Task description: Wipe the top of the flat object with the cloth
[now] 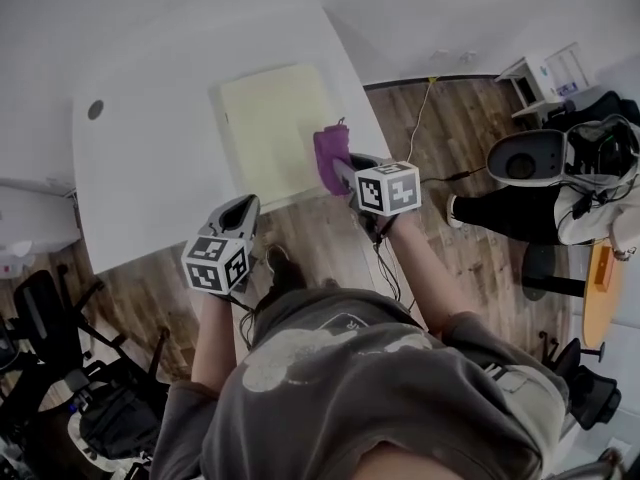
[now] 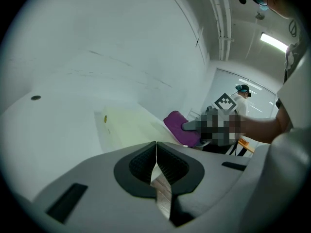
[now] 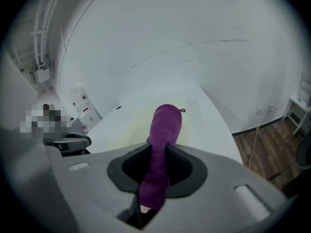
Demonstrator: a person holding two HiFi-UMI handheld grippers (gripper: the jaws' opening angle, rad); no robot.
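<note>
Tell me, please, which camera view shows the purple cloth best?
The right gripper view: the purple cloth fills the centre, clamped in the right tongs and sticking out ahead. The head view shows it small, at the right edge of the yellow flat object; the left gripper view shows only a side-on lump.

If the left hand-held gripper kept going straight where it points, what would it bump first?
Probably the pale yellow flat object on the white table. It lies just ahead of the left hand-held gripper, whose jaws are shut and empty. Height is unclear, so it might pass above.
</note>
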